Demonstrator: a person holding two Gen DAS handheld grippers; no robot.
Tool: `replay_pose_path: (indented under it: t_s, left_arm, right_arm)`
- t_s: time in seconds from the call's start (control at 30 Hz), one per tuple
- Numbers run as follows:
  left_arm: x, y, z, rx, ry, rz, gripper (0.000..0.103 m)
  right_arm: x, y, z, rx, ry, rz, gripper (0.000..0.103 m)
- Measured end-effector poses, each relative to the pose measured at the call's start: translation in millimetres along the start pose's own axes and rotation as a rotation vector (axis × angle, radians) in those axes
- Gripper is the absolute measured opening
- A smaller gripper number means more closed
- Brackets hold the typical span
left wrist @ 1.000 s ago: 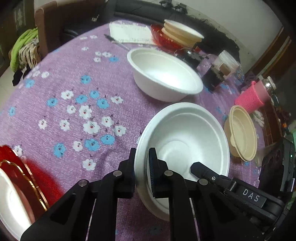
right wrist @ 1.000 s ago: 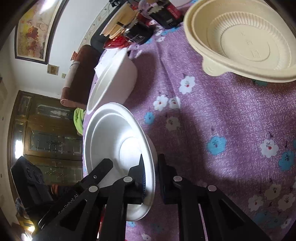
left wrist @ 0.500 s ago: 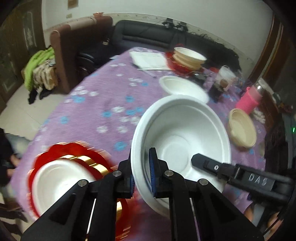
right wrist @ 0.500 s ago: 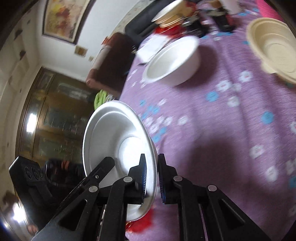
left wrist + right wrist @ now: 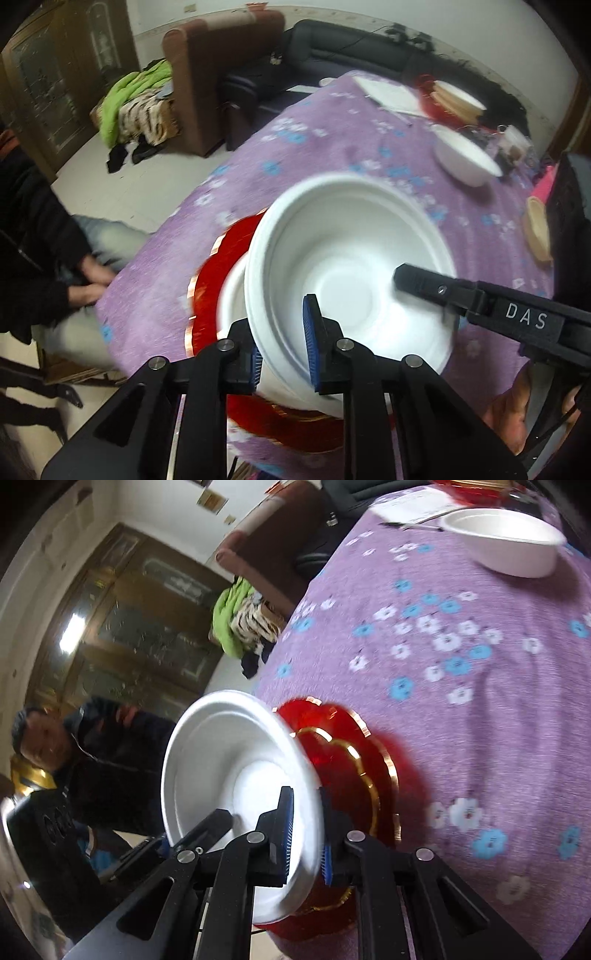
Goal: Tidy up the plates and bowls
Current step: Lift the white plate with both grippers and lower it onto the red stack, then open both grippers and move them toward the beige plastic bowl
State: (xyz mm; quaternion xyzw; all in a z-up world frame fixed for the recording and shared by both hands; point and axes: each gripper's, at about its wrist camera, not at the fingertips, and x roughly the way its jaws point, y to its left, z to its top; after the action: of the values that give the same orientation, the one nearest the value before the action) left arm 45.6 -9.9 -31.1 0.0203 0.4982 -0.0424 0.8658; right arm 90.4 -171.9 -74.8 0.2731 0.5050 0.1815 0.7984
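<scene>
Both grippers, left (image 5: 282,341) and right (image 5: 306,834), have carried the white bowl (image 5: 347,280) over the red plate (image 5: 354,764); jaws have just been opening, rim between them, looking released: stacking nearly done

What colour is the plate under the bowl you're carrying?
Red with a scalloped gold rim, clearest in the right wrist view, beneath the white bowl.

I see the white foam bowl (image 5: 351,266) tilted, low and central in the left wrist view, right over the red gold-rimmed plate (image 5: 218,266) at the table's near edge. A second white bowl (image 5: 466,158) sits upright at upper right, with a tan bowl (image 5: 536,230) at the right edge.
</scene>
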Motion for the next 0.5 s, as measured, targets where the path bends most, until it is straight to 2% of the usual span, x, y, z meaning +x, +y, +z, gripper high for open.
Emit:
replay_pose_path:
  t_s: [0.1,0.17,0.23,0.27,0.5]
  left_arm:
    - [3.6,8.6,-5.3,-0.008,0.008,0.027,0.019]
    - [4.9,13.0,-7.6,-0.008,0.009,0.028,0.023]
    - [5.9,15.7,-7.7,-0.007,0.011,0.036,0.043]
    - [4.9,17.1,-7.4,-0.007,0.004,0.041,0.045]
    - [-23.1,23.3,-3.7,0.002,-0.081,0.084,0.049]
  right_arm:
    - [7.8,15.7,-5.4,-0.070,-0.034,-0.069,0.015]
    - [6.5,25.8,-9.4,-0.122,-0.073,-0.094,0.016]
    - [1.6,30.6,-11.8,-0.154,-0.111,-0.110,0.017]
    - [1.8,33.9,-13.3,-0.156,-0.118,-0.104,0.019]
    - [-13.2,16.8,-5.7,-0.119,-0.164,-0.063,0.022]
